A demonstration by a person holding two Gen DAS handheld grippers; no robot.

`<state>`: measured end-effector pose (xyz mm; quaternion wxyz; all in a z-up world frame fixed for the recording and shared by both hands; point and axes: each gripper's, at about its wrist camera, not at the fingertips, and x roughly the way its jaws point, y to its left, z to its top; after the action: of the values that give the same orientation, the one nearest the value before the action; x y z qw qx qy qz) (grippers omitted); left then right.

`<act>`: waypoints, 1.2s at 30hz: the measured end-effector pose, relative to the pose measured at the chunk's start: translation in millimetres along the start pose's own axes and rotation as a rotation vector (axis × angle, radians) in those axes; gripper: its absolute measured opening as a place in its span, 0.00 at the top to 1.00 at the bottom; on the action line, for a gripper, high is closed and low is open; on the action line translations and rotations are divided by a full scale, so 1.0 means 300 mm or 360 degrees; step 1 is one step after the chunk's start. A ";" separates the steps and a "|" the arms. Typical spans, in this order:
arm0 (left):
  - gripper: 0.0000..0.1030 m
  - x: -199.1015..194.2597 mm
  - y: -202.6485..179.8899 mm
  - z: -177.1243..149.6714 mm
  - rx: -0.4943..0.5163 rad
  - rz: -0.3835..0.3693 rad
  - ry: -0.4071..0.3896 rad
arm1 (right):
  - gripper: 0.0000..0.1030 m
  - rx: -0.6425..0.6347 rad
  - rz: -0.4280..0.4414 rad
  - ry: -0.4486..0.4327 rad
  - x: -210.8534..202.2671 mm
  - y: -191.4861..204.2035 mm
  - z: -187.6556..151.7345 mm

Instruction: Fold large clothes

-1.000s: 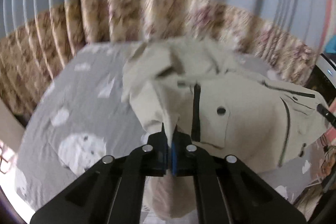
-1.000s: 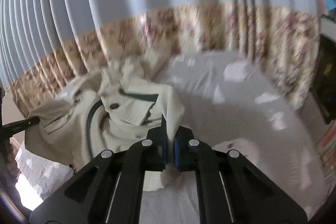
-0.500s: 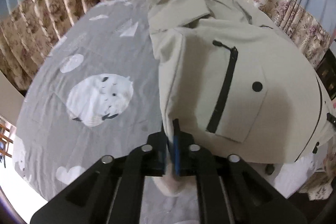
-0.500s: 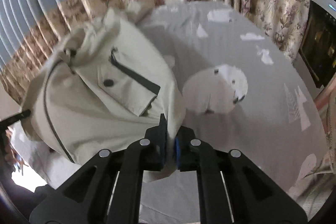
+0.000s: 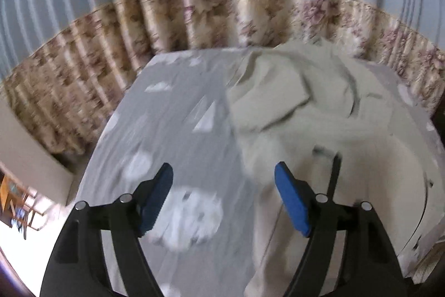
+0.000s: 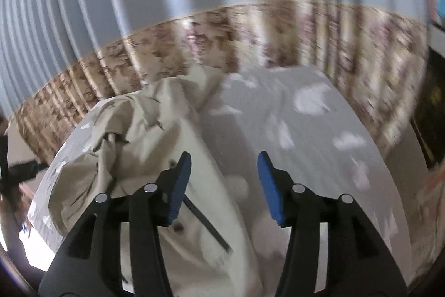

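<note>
A large beige jacket [image 5: 319, 135] with black zips lies spread on the grey bed. In the left wrist view it fills the right half, under and beyond the right finger. My left gripper [image 5: 224, 187] is open and empty above the jacket's left edge. In the right wrist view the jacket [image 6: 144, 146] lies at the left, with a black zip near the left finger. My right gripper [image 6: 224, 177] is open and empty above the jacket's right edge. Both views are blurred.
The bed [image 5: 172, 135] has a grey sheet with white animal and cloud prints. Floral beige curtains [image 5: 194, 16] under blue drapes hang behind it. A dark appliance [image 6: 429, 113] stands at the right of the bed. Bright floor shows at the lower left [image 5: 16, 216].
Both grippers were shut on the jacket's edge; both have opened and let it go. The jacket now lies on the bed. Both cameras have tilted up towards the curtains.
</note>
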<state>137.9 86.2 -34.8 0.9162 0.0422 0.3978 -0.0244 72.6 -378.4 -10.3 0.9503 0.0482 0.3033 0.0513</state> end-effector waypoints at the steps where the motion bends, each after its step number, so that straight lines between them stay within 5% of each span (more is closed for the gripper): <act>1: 0.21 0.018 -0.015 0.032 0.0030 -0.0012 -0.0004 | 0.47 -0.0037 -0.0003 0.0011 0.042 0.017 0.031; 6: 0.21 0.174 -0.118 0.205 0.0208 -0.0044 0.0025 | 0.47 -0.0223 0.0053 0.0118 0.285 0.137 0.173; 20: 0.21 0.670 -0.297 0.459 0.0275 -0.0224 0.0330 | 0.47 -0.0541 0.0080 0.0407 0.870 0.393 0.358; 21: 0.23 0.691 -0.307 0.461 0.0294 -0.0213 0.0332 | 0.49 -0.0560 0.0068 0.0444 0.907 0.397 0.352; 22: 0.36 0.711 -0.315 0.462 0.0319 -0.0179 0.0329 | 0.57 -0.0577 0.0050 0.0475 0.930 0.396 0.343; 23: 0.58 0.746 -0.326 0.460 0.0360 -0.0108 0.0338 | 0.85 -0.0598 0.0028 0.0503 0.957 0.396 0.333; 25: 0.78 0.793 -0.326 0.457 0.0372 -0.0092 0.0377 | 0.95 -0.0650 -0.0101 0.0475 0.983 0.373 0.315; 28: 0.91 0.829 -0.285 0.479 0.0318 -0.0054 0.0345 | 0.96 -0.0631 -0.0353 0.0324 0.937 0.270 0.326; 31: 0.94 0.824 -0.206 0.533 0.0196 0.0086 0.0225 | 0.97 -0.0545 -0.0584 0.0215 0.853 0.107 0.339; 36: 0.94 0.828 -0.039 0.587 -0.0031 0.0111 0.0201 | 0.97 -0.0315 -0.0935 0.0160 0.693 -0.222 0.311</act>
<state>434.4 54.8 -97.4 0.8899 0.0486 0.4533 0.0143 299.9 -423.6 -61.6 0.9083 -0.1368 0.3444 -0.1940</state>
